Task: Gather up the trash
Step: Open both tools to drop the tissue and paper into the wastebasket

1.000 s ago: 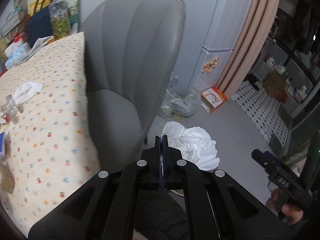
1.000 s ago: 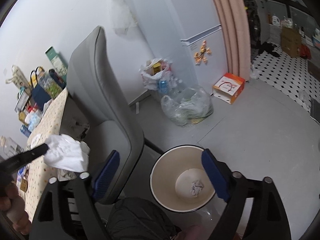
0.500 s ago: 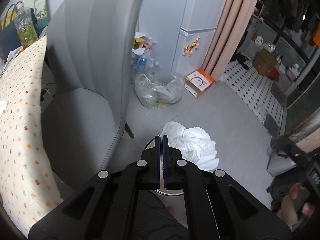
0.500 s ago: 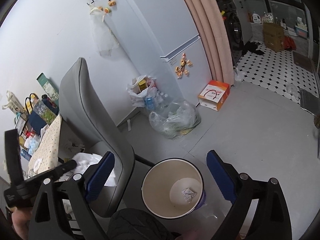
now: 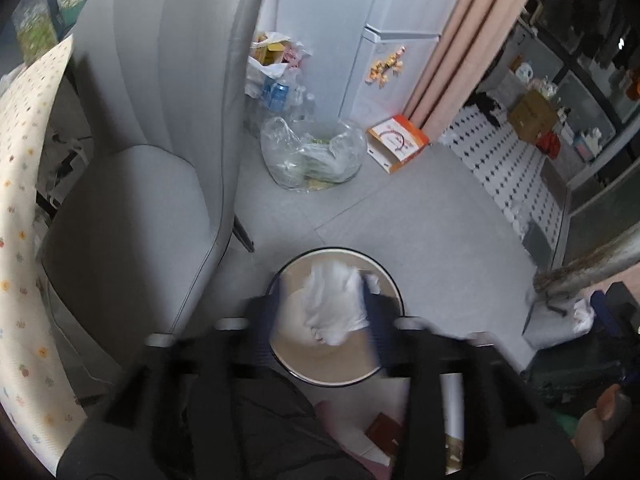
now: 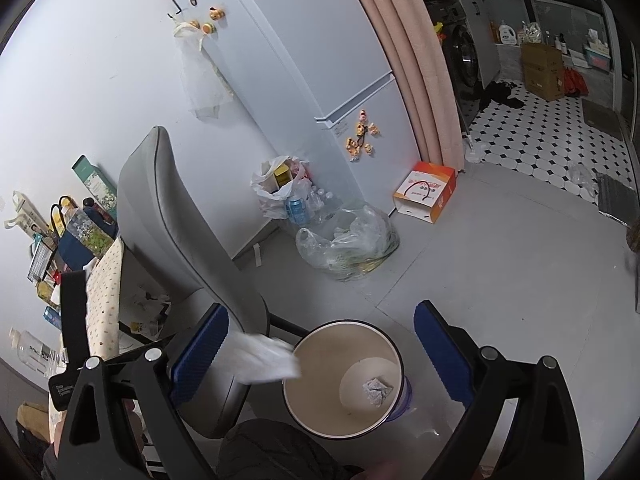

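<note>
I am holding my left gripper (image 5: 326, 316) over the round bin (image 5: 390, 276), its blue-padded fingers (image 5: 267, 320) spread wide and blurred. The white crumpled tissue (image 5: 334, 306) is sitting between them, free of both pads, above the bin's mouth. From my right wrist camera the tissue (image 6: 264, 360) is showing as a pale smear at the bin's (image 6: 304, 400) rim, on the grey chair (image 6: 176, 232) side. My right gripper (image 6: 320, 356) is hanging open and empty above the bin, where a small grey wad (image 6: 376, 390) is lying at the bottom.
</note>
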`<action>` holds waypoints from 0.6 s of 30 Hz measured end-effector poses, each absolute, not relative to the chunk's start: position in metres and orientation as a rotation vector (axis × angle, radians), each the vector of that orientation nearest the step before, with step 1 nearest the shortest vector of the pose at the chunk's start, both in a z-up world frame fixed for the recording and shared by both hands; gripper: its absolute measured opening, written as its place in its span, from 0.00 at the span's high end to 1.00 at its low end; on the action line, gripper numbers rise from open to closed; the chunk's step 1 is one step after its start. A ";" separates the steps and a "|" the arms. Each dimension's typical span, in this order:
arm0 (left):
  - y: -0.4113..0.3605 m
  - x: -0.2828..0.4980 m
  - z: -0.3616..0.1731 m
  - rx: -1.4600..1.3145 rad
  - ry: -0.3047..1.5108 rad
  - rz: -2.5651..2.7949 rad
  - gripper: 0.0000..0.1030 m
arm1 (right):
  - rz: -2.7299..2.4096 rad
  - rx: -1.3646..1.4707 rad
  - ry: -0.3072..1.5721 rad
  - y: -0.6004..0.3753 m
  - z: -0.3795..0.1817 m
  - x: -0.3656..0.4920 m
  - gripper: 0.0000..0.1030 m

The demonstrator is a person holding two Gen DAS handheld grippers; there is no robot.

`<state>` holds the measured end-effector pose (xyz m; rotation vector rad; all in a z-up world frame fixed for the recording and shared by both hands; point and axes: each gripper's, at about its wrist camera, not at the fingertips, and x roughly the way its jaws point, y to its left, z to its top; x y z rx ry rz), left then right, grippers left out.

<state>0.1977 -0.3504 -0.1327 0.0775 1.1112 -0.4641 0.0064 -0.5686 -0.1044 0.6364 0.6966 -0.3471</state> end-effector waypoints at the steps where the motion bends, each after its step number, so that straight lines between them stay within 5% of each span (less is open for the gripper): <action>1: -0.348 0.199 -0.133 0.075 1.107 -0.456 0.48 | -0.348 0.636 0.695 -0.569 -0.104 0.006 0.11; 5: -0.334 0.200 -0.127 0.060 1.110 -0.436 0.47 | -0.346 0.625 0.699 -0.568 -0.104 0.007 0.11; 18: -0.264 0.178 -0.061 -0.016 0.934 -0.360 0.19 | -0.246 0.553 0.729 -0.525 -0.094 0.025 0.07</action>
